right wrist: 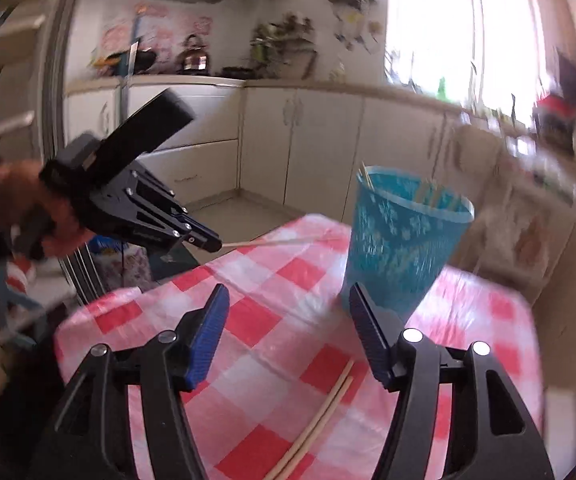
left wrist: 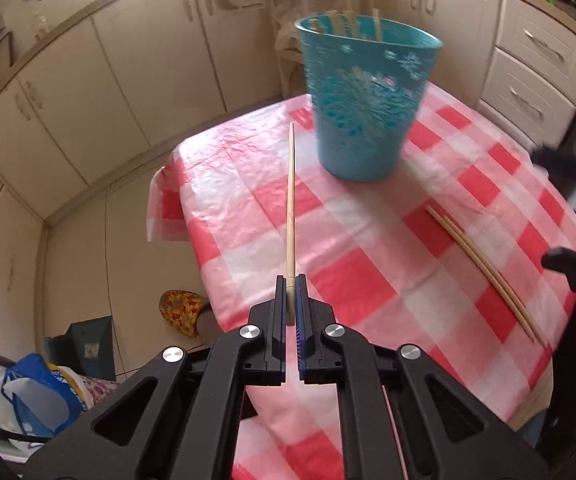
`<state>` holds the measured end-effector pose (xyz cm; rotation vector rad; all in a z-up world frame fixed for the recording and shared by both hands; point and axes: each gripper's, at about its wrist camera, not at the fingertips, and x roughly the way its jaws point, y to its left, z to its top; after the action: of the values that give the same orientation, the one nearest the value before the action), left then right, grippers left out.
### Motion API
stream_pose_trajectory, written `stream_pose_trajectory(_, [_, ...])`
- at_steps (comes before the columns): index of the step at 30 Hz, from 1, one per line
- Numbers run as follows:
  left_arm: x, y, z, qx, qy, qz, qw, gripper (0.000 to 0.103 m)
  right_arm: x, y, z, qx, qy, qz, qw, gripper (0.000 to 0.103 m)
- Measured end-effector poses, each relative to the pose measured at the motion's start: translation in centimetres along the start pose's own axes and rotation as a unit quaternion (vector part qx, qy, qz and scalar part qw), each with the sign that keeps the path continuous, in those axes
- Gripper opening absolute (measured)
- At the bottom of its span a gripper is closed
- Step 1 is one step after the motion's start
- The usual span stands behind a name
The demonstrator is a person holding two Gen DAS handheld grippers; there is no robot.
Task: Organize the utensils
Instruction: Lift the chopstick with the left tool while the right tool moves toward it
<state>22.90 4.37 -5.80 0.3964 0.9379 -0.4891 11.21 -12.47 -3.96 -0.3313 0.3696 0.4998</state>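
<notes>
A tall blue cup (left wrist: pixel 368 100) holding chopsticks stands on the far part of the checkered table (left wrist: pixel 348 272). Two chopsticks (left wrist: pixel 484 272) lie near the right edge. Bare cloth lies between them, open for passage.

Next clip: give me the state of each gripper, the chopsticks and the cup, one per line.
Left gripper: shut on a single chopstick, held above the table.
Right gripper: open, holding nothing.
Chopstick pair: lying side by side on the checked tablecloth.
Blue cup: upright on the tablecloth, several chopsticks already inside.
</notes>
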Motion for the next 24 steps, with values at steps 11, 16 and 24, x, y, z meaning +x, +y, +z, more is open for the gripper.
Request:
stream_pose_trajectory(11, [-7.6, -6.4, -4.7, 0.153, 0.058, -0.098, 0.9816, 0.004, -0.3, 9.5, -3.2, -0.419, -0.044, -0.033, 0.907, 0.061])
stream_pose_trajectory(16, [-9.0, -7.6, -5.3, 0.182, 0.070, -0.108, 0.9750, 0.004, -0.5, 9.7, -4.2, -0.441, -0.025, -0.017, 0.897, 0.035])
stream_pose_trajectory(24, [-9.8, -8.3, -5.1, 0.190, 0.062, -0.139, 0.9699, 0.004, -1.7, 9.5, -4.8, -0.409, -0.006, -0.009, 0.912, 0.008])
